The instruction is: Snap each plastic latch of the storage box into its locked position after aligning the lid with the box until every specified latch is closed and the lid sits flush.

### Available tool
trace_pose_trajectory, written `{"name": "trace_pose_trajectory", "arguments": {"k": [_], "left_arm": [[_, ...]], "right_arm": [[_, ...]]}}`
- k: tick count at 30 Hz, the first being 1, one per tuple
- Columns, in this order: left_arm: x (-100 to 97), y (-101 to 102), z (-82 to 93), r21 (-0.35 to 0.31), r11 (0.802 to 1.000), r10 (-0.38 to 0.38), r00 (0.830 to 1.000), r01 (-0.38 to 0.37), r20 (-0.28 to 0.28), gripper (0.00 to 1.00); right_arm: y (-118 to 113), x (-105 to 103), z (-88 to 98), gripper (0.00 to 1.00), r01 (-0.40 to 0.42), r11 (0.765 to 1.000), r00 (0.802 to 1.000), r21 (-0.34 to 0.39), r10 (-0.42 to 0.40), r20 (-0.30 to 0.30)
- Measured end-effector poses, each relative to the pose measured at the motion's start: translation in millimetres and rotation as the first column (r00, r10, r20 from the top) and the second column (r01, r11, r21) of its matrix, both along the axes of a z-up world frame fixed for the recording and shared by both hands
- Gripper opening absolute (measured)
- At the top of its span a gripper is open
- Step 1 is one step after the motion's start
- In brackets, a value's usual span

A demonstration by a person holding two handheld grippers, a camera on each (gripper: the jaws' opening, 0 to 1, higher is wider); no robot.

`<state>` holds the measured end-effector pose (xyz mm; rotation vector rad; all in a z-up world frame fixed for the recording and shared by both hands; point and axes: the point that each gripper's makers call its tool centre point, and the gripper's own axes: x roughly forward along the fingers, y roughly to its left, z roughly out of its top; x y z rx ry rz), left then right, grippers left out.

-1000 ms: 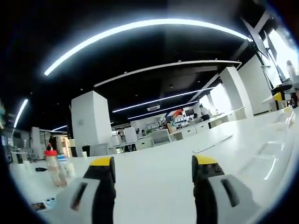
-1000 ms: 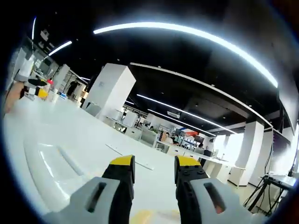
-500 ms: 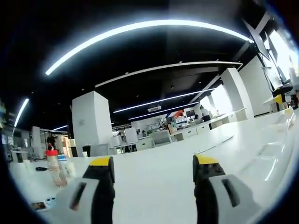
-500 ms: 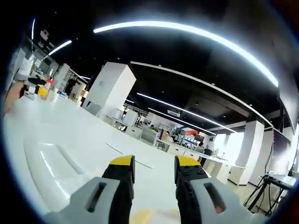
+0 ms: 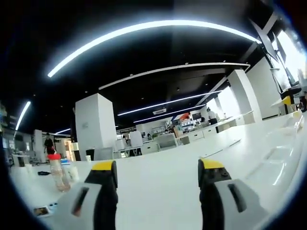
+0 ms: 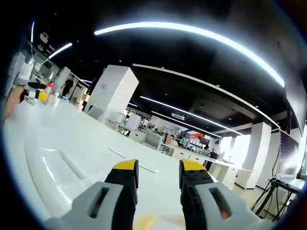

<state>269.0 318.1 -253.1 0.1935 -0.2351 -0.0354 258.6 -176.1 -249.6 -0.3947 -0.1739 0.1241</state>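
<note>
White moulded plastic, the storage box lid (image 6: 57,165) is lying under my right tool (image 6: 159,173); my left tool (image 5: 158,172) is hovering alongside, both released. I'm expecting stiff, slippery latches, best pressed at the edges.

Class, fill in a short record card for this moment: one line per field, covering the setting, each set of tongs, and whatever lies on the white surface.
Setting: large office hall, dark ceiling with long light strips, white pillar
Left tongs: open, empty, above the white table
Right tongs: open, empty, narrower gap
White moulded lid: lies left of the right tongs; seen at the right edge in the left gripper view
Bottle with red cap: upright, far left on the table
Latches: cannot tell
</note>
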Motion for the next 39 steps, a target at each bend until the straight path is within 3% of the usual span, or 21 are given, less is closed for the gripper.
{"name": "trace_pose_trajectory", "arguments": {"k": [7,15,21,36,39], "left_arm": [[0.1,3,0.3,-0.001,1.0,0.01,1.0,-0.01,0.003,0.69],[-0.1,5,0.7,-0.004,1.0,0.021,1.0,-0.021,0.006,0.69],[0.8,7,-0.1,-0.008,1.0,0.025,1.0,-0.025,0.001,0.7],[3.0,1,-1.1,0.005,1.0,0.009,1.0,-0.009,-0.006,0.7],[5.3,1,-4.9,0.017,1.0,0.004,0.999,-0.003,-0.032,0.71]], "right_arm": [[-7,-8,-3.4,0.33,-0.006,1.0,1.0,0.007,0.007,-0.024],[-22,-10,-7.1,0.33,0.035,0.999,0.999,0.028,-0.035,-0.005],[-21,-11,-3.4,0.32,0.036,0.999,0.999,0.033,-0.037,0.024],[-17,-8,-6.6,0.32,0.038,0.999,0.999,0.001,-0.038,0.01],[-21,-8,-6.5,0.32,0.054,0.999,0.998,0.002,-0.054,0.012]]}}
